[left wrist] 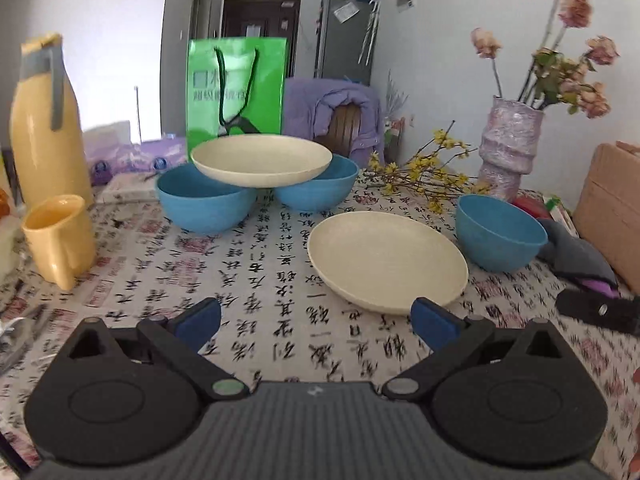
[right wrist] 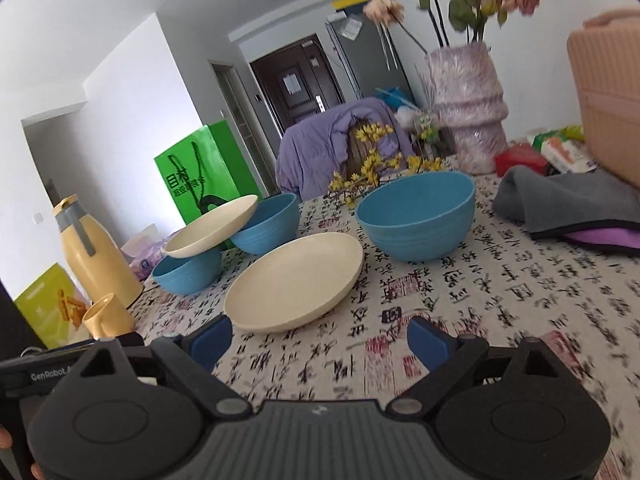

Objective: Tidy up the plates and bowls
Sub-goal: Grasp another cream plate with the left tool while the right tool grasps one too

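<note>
Two cream plates and three blue bowls sit on the calligraphy-print tablecloth. One cream plate (left wrist: 262,160) (right wrist: 212,232) rests across the rims of two blue bowls, the left (left wrist: 204,206) (right wrist: 186,274) and the right (left wrist: 320,190) (right wrist: 266,224). The other cream plate (left wrist: 386,260) (right wrist: 296,280) lies flat on the cloth. A third blue bowl (left wrist: 500,234) (right wrist: 416,216) stands to its right. My left gripper (left wrist: 316,322) is open and empty, just short of the flat plate. My right gripper (right wrist: 320,340) is open and empty, near that plate's front edge.
A yellow flask (left wrist: 44,120) (right wrist: 96,256) and yellow cup (left wrist: 58,236) (right wrist: 106,316) stand at the left. A green bag (left wrist: 236,88) stands behind the bowls. A vase of flowers (left wrist: 508,144) (right wrist: 468,108), yellow twigs (left wrist: 424,168), a grey cloth (right wrist: 568,204) and a cardboard box (left wrist: 612,208) are at the right.
</note>
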A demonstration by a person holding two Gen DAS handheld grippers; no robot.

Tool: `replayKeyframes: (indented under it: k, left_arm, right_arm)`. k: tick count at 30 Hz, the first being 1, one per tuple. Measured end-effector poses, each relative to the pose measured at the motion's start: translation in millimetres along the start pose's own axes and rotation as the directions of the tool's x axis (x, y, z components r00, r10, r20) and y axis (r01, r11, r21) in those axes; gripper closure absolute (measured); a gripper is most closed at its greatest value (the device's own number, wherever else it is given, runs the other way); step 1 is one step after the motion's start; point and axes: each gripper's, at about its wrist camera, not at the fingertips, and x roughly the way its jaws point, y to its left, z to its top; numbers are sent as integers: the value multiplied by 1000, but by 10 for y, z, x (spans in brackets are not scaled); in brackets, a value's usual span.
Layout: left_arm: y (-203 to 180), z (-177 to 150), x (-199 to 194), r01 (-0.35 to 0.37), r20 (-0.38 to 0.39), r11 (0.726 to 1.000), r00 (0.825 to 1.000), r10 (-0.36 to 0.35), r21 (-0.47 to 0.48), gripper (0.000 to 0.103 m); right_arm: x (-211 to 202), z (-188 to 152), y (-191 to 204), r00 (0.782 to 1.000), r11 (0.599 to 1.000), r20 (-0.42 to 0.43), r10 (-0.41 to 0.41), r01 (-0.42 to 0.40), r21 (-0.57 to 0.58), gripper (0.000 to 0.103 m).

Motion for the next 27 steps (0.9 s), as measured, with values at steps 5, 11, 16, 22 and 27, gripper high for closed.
replayKeyframes:
  k: [5, 11, 16, 22, 27]
  left_arm:
    - [57, 296, 621, -4, -46, 1000, 999, 4, -2, 0]
    - [158, 459, 1267, -20, -118, 996, 993, 10, -82, 13]
    - [201, 437, 1577, -1, -117, 993, 993, -13, -120, 29]
    - [173, 361, 1771, 7, -139, 996, 990, -20, -92, 64]
    - [182, 335, 1804, 31, -152, 994, 987, -47, -108, 89]
  right_arm:
    - [626, 225, -80, 994, 999, -109, 7, -2, 40, 10]
    - [1323, 349, -40, 991, 999, -126, -33, 32, -9, 36]
    - [1673, 337, -66, 993, 997, -97, -68, 63, -48, 49]
    - [1846, 219, -55, 987, 986, -97, -128, 116, -121, 78]
    - [1848, 230, -147, 990, 992, -95, -106, 98, -83, 82]
